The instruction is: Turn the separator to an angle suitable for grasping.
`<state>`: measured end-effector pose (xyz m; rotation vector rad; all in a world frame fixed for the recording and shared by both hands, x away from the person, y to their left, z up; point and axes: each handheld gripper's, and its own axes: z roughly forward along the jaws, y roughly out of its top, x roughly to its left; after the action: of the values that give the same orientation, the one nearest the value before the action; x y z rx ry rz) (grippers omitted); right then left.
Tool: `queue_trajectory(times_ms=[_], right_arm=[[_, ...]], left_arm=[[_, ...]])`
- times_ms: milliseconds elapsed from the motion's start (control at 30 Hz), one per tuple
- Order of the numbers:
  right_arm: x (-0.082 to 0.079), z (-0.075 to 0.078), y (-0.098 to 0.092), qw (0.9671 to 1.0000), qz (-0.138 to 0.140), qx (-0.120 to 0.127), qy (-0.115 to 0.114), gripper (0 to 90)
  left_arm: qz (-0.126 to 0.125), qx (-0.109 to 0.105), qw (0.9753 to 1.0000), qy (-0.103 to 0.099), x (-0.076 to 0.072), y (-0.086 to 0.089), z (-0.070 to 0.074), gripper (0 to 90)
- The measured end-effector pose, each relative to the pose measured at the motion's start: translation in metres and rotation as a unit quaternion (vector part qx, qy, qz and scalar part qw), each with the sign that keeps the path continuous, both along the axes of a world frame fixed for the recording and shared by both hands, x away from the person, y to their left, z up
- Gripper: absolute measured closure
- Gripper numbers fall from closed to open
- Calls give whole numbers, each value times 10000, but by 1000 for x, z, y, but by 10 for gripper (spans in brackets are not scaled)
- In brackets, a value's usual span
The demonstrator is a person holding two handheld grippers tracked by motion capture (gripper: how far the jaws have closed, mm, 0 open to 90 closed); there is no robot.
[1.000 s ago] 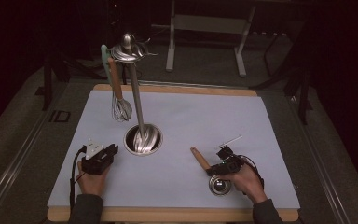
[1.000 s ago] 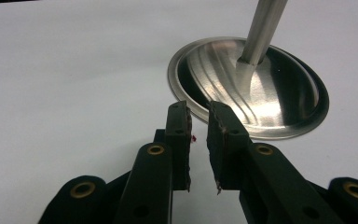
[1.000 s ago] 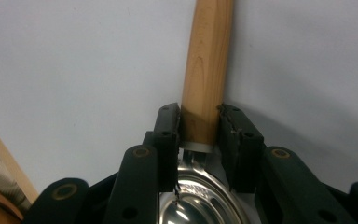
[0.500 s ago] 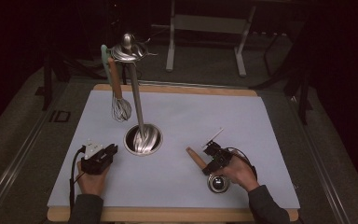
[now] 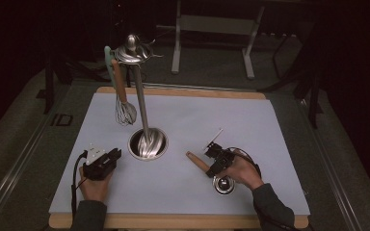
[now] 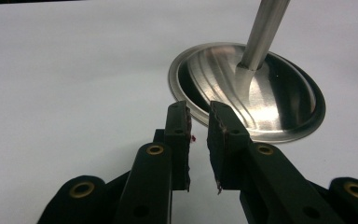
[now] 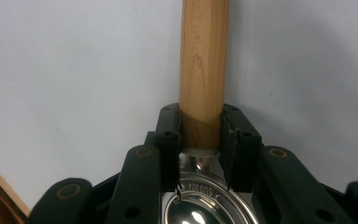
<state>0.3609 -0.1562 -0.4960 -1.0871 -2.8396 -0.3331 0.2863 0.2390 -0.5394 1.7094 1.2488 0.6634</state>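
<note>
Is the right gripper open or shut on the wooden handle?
Shut on it. In the right gripper view, the right gripper has both jaws pressed against the sides of the wooden handle, with no gap showing.

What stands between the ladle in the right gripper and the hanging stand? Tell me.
Nothing visible. The right gripper has its jaws shut on the ladle's wooden handle, and only bare white mat lies between it and the stand. A whisk hangs on the stand's far left side.

whisk (image 5: pixel 125 111) left of stand (image 5: pixel 147 144), on mat (image 5: pixel 250 120)
</note>
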Motion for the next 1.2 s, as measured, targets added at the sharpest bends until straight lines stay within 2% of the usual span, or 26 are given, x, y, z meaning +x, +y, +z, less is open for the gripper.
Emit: queue_trajectory(times_ms=[167, 367, 500, 633, 833, 933, 1200], right_arm=[[3, 2, -2, 9997, -47, 104, -202, 706], [5, 4, -8, 9992, -115, 280, -278, 706], [6, 8, -11, 9977, -222, 503, -405, 707], [9, 11, -15, 9962, -218, 759, -370, 708], [11, 17, -17, 9944, -287, 866, -529, 708], [11, 21, -17, 9919, -341, 965, -749, 708], [12, 27, -19, 9879, -381, 1097, -1023, 709]], left_arm=[[-12, -14, 10000, -10, 0, 0, 0, 788], [-39, 23, 10000, -24, 0, -1, 0, 788], [-39, 23, 10000, -28, -1, 0, 0, 786], [-37, 7, 10000, -24, -1, 0, 0, 786], [-44, 7, 10000, -29, -1, 0, 0, 786], [-34, 9, 10000, -31, -1, 0, 0, 786], [-38, 12, 10000, -29, -1, 0, 0, 786]])
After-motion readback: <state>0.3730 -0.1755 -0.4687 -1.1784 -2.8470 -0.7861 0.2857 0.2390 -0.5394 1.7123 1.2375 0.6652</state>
